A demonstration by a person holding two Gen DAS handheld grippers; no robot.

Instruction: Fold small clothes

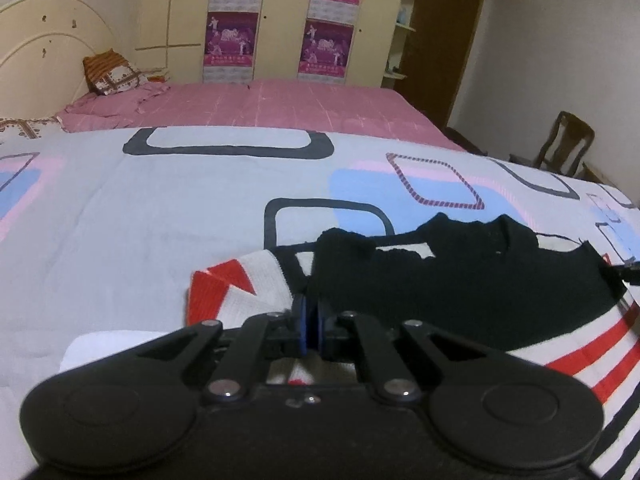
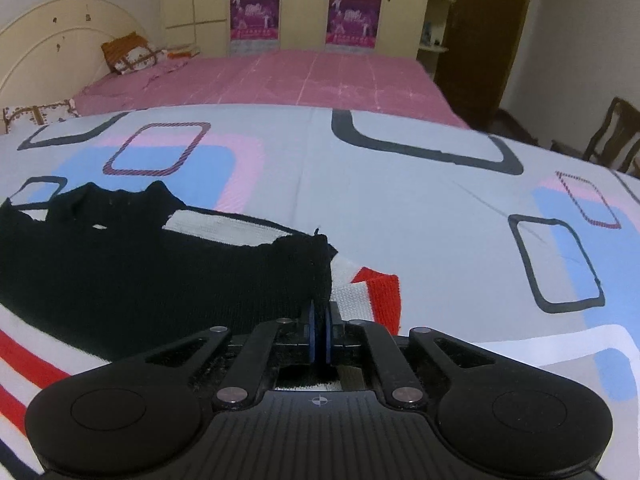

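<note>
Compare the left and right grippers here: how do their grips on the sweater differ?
The left gripper pinches the sweater at its left edge, white-and-red knit beside it; the right gripper pinches the opposite edge. The left pads look nearly closed, while a black fold shows between the right pads. Both are shut on the same black, white and red knit lying on the patterned bedsheet.

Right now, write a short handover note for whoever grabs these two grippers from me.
Left gripper: shut on the sweater at its left edge.
Right gripper: shut on the sweater's right edge, black knit between the fingers.
Sweater: black, white and red striped, lying on the patterned bedsheet, sleeves already turned in.
Done: both edges gripped.
Left: probably lift both edges together and fold the sweater over, then smooth it.
</note>
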